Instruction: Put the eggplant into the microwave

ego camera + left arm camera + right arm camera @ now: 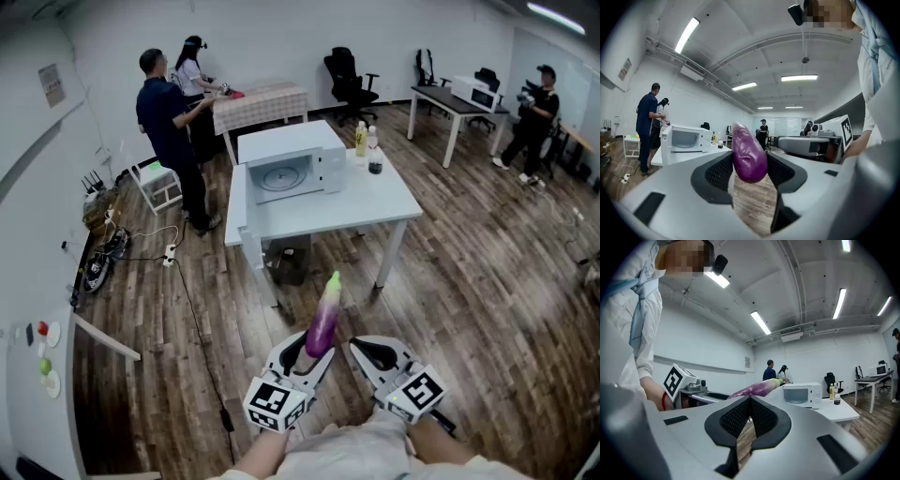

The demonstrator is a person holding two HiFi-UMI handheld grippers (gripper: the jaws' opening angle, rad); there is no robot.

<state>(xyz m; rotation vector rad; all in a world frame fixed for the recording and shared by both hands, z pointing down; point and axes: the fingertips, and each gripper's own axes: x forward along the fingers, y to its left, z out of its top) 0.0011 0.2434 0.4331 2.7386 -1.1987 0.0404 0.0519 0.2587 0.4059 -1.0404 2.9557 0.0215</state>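
Purple and glossy, the eggplant [322, 323] is clamped by its thick rounded end between the two black ribbed pads [721, 172] of the left gripper [314, 349], which presses on it from both sides. Its thinner end with the green stem sticks out past the jaws toward the white table [375, 202]. In the left gripper view the eggplant [749, 152] fills the gap between the jaws, with wooden floor [469, 281] showing below it. The right gripper [361, 349] is held just beside the left one. Its jaws are closed against each other with nothing between them, which the right gripper view [750, 401] shows plainly, and the eggplant [757, 390] passes behind its tips there. The white microwave [291, 167] stands on the far left part of the table with its door swung open, so the round plate inside is visible. It is well apart from the eggplant, with a stretch of floor between. Beside the microwave on the tabletop are a yellow bottle [360, 138], a clear bottle [372, 139] and a small dark cup [375, 168]. At the back left two people [173, 131] stand at a table with a checked cloth [261, 101]. A black office chair [347, 82] sits near the rear wall. At the far right another person [534, 117] stands by a desk [459, 105].
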